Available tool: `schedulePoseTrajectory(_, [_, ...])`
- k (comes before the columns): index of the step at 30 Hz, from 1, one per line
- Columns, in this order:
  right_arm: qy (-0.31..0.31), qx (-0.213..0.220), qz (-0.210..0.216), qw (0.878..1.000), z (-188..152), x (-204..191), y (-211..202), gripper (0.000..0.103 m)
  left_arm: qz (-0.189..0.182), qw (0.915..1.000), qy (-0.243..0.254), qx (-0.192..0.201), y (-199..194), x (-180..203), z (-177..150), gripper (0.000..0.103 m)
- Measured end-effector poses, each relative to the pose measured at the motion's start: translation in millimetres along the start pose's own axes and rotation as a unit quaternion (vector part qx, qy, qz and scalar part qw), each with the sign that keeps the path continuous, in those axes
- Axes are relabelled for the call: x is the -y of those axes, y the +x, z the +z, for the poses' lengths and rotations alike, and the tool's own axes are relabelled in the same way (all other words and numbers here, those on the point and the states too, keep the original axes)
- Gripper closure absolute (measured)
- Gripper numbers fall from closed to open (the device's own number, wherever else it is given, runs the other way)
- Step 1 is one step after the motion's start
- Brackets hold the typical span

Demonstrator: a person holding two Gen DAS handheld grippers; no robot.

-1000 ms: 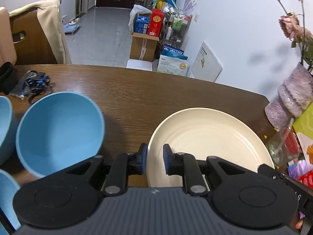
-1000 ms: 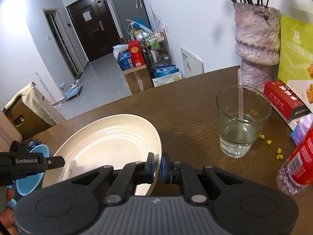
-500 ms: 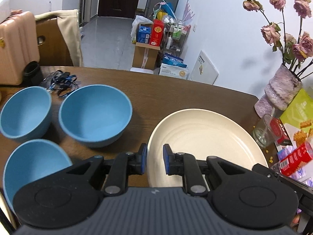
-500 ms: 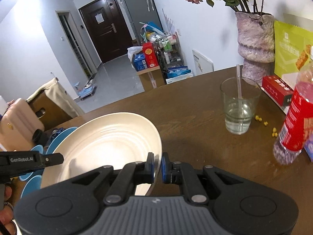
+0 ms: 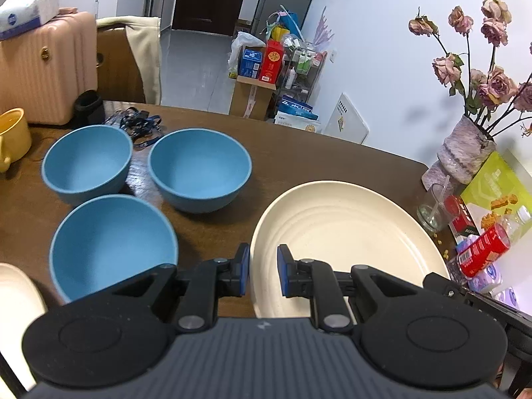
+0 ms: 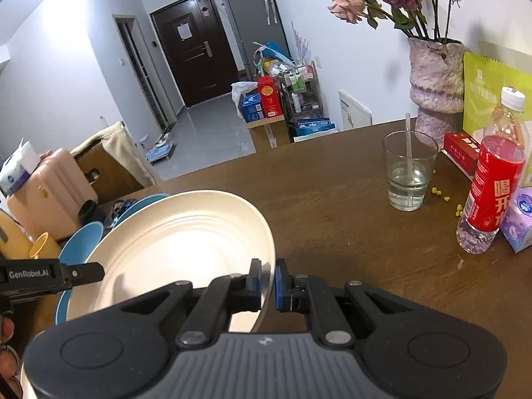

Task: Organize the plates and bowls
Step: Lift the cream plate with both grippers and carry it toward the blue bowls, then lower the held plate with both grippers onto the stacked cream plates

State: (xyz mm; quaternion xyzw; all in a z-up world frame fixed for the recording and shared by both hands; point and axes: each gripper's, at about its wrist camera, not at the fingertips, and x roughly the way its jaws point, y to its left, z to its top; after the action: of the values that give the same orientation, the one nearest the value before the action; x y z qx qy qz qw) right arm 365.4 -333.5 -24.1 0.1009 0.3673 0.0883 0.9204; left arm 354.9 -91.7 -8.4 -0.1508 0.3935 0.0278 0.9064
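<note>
Two grippers clamp one cream plate (image 5: 345, 232) above the brown table (image 5: 299, 156), the left gripper (image 5: 262, 274) pinching its near-left rim and the right gripper (image 6: 267, 281) its near-right rim, with three blue bowls (image 5: 199, 169) clustered on the table to the plate's left.

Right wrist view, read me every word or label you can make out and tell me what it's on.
"GenRobot.AI": on the left hand-held gripper, at the left edge.
"喝开": large white characters on the red bottle label, cut off at the frame's edge.
Red box, green bag, door note, floor boxes: print too small to read.
</note>
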Motion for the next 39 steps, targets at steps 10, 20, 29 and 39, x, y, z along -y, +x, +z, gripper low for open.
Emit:
schedulePoseTrajectory(10, [-0.018,-0.008,0.008,1.000,-34.3,-38.7,-27.7,0.095,0.009,0.9998,-0.019,-0.005,-34.4,-43.4,-26.9,0.085])
schedulePoseTrajectory(20, [-0.038,-0.037,0.031,0.998,-77.8,-94.7,-37.4,0.095,0.036,0.9984,-0.043,-0.007,-74.1,-103.5,-53.0,0.085])
schedulePoseTrajectory(29, [-0.066,-0.038,0.053,0.996,-103.2,-150.9,-50.9,0.095,0.049,0.9962,-0.071,-0.008,-108.4,-160.5,-73.5,0.085])
schedulePoseTrajectory(39, [-0.085,-0.041,0.067,0.993,-119.8,-205.3,-53.4,0.095,0.062,0.9944,-0.086,0.002,-134.2,-211.5,-78.2,0.086])
